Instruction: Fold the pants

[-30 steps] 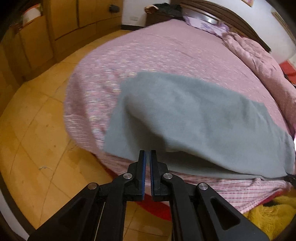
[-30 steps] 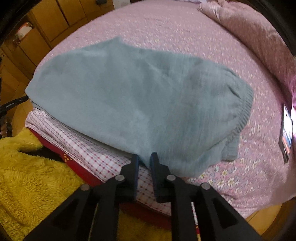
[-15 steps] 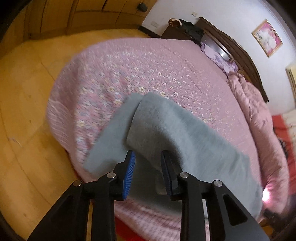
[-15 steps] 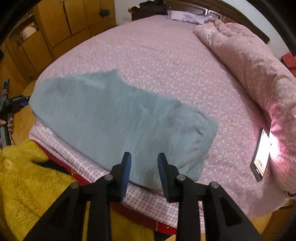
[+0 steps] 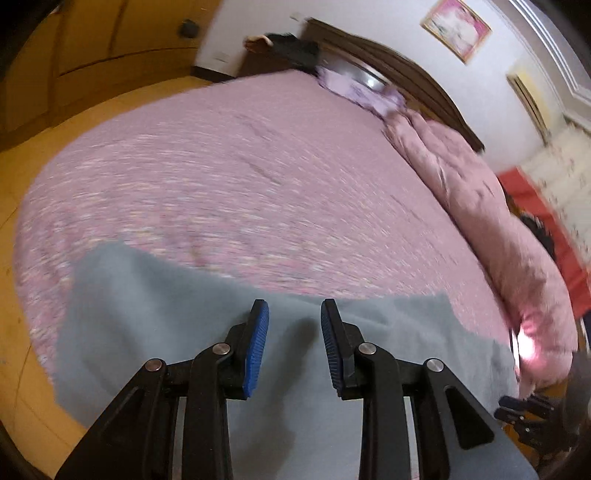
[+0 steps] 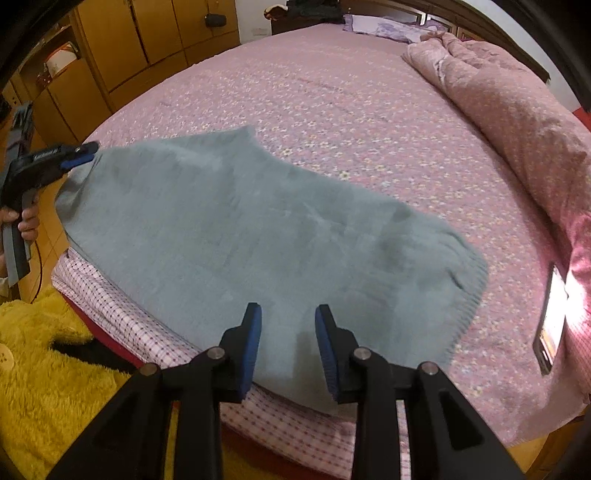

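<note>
The grey-blue pants (image 6: 258, 229) lie folded flat along the near edge of the pink flowered bed (image 6: 351, 92), ribbed waistband at the right end. They also show in the left wrist view (image 5: 166, 317), which is blurred. My right gripper (image 6: 288, 321) is open and empty, just above the pants' near edge. My left gripper (image 5: 294, 314) is open and empty over the pants' other end; it shows in the right wrist view (image 6: 79, 155) at the pants' left corner.
A rolled pink quilt (image 6: 517, 110) lies along the bed's right side, with a lit phone (image 6: 550, 321) beside it. A yellow fluffy rug (image 6: 44, 369) and wooden floor lie below the bed edge. Wooden cabinets (image 6: 147, 33) stand at the back left.
Both grippers were shut on the pants' near edge one second ago. They have let go, opened and lifted back. The pants now lie flat on the bed.
</note>
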A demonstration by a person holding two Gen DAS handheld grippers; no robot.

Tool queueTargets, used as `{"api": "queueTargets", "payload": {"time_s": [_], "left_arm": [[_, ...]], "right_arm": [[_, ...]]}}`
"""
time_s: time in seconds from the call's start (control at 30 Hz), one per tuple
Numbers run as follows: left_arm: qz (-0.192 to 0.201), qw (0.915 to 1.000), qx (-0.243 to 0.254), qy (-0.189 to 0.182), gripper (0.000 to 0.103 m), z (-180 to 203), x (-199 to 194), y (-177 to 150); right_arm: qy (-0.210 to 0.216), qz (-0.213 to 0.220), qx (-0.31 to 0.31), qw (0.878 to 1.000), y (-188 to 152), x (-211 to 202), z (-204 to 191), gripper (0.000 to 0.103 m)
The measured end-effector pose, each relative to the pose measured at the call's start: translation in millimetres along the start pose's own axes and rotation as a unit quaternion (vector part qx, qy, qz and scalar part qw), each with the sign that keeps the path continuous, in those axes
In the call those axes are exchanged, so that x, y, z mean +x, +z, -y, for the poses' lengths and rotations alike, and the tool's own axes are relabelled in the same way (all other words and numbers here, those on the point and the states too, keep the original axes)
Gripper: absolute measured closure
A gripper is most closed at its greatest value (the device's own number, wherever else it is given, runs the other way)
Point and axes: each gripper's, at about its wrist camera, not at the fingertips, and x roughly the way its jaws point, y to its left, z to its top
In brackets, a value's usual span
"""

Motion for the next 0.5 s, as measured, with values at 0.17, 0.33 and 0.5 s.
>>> {"api": "queueTargets", "payload": {"time_s": [0.17, 0.33, 0.5], "left_arm": [[-0.004, 0.9998, -0.003, 0.017, 0.081, 8.8, -5.4, -0.2], [0.012, 0.9968, -0.010, 0.078, 0.081, -16.8, -39.9, -5.2], [0.032, 0.9907, -0.063, 0.116, 0.081, -61.1, -70.8, -18.7]], "right_arm": [[0.015, -0.003, -0.011, 1.000, 19.9, 13.0, -10.4, 0.072], [0.036, 0.000, -0.037, 0.999, 57.2, 22.7, -35.2, 0.066], [0.066, 0.012, -0.074, 0.995, 90.2, 30.6, -77.2, 0.064]]}}
